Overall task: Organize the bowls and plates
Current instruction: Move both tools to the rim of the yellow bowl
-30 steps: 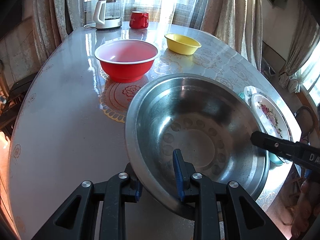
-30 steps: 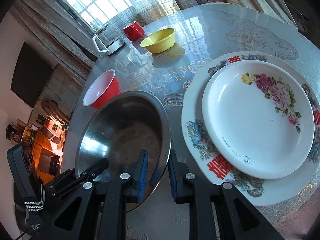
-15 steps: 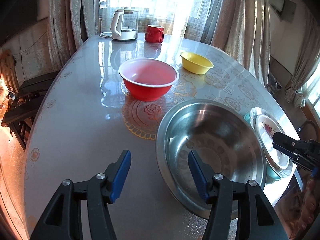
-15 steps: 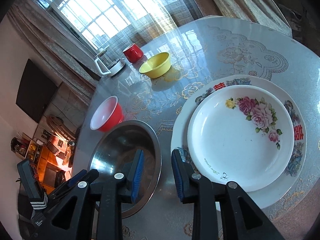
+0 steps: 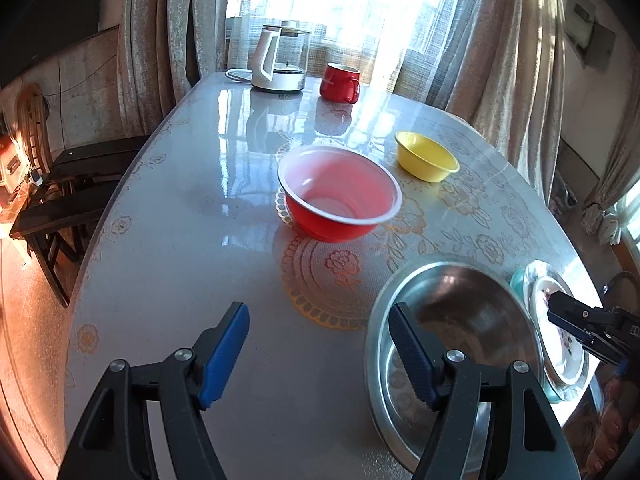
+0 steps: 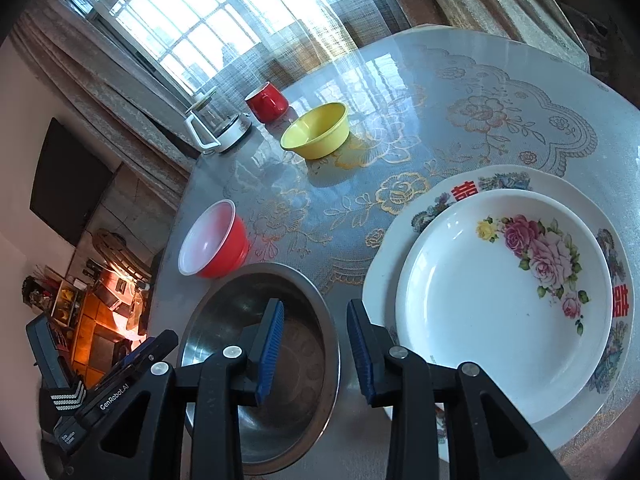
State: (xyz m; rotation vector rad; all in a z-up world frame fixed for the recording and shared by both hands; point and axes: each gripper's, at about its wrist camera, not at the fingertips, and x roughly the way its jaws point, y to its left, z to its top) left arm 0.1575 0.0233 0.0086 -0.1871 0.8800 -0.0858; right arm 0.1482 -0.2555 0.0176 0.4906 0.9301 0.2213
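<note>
Looking across the round table (image 5: 168, 240) from both grippers, I judge the steel-basin step done — the next is nesting the smaller bowls.

Largest first: the steel basin (image 6: 224, 320) sits near my edge of the table, just beside the stack of 2 plates (image 6: 504, 292), a rose-patterned plate resting on a wider one with red characters. Next in size, the red bowl (image 5: 340, 196) stands apart toward the middle; the yellow bowl (image 5: 426, 156) is beyond it. A kettle (image 5: 280, 60) and red mug (image 5: 340, 82) stand at the far edge by the curtains.

My left gripper (image 5: 318, 354) has just been opening; its fingers are spread wide, nothing between them. My right gripper (image 6: 316, 348) has also been opening, its fingers only partly parted, above the gap between basin rim and plates, gripping nothing.

Next move, I think: reach the red bowl, pinch its rim, lower it into the basin. Open tabletop lies left of the basin; the right side is crowded, and the plates sit close to the table edge.
</note>
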